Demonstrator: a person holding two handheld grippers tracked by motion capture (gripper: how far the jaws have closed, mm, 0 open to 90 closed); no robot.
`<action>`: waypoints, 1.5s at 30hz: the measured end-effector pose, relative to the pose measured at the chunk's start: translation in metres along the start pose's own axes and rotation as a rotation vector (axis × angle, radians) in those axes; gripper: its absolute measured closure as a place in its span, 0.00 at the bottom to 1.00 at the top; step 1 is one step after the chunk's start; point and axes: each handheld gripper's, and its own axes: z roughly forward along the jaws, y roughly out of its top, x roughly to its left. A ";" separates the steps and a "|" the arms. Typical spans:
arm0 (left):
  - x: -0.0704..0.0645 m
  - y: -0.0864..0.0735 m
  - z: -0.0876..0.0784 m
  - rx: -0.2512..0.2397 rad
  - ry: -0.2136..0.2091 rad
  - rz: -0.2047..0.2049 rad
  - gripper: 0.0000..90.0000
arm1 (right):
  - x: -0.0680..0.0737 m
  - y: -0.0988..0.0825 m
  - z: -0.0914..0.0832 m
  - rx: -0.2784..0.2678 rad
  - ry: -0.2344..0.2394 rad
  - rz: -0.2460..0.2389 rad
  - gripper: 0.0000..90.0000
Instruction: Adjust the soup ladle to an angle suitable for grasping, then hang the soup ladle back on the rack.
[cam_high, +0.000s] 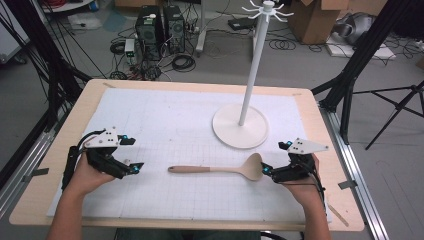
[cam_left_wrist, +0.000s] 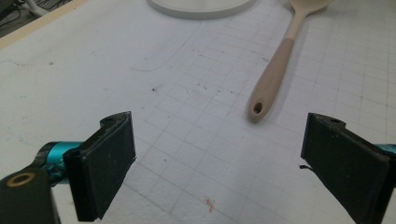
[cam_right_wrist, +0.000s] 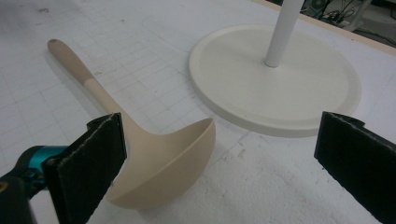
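I see the beige ladle (cam_high: 225, 169) lying flat on the white gridded mat (cam_high: 165, 130) that covers the surface, its handle end toward my left hand-held gripper (cam_high: 131, 154) and its bowl toward my right hand-held gripper (cam_high: 276, 159), with the white stand (cam_high: 240, 127) just beyond the bowl. The left one's jaws stand wide apart with nothing between them, short of the handle tip. The right one's jaws are spread wide too, one pad close beside the bowl's rim, gripping nothing.
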 end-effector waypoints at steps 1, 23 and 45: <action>0.000 -0.001 0.000 -0.001 0.001 0.000 0.11 | 0.000 0.000 0.000 0.002 0.001 0.005 0.01; 0.005 -0.004 -0.008 -0.071 0.019 -0.010 0.02 | 0.000 0.000 0.003 0.002 0.014 0.002 0.01; 0.011 -0.015 -0.018 -0.044 0.043 -0.033 0.02 | 0.009 0.019 0.007 0.012 0.062 -0.028 0.01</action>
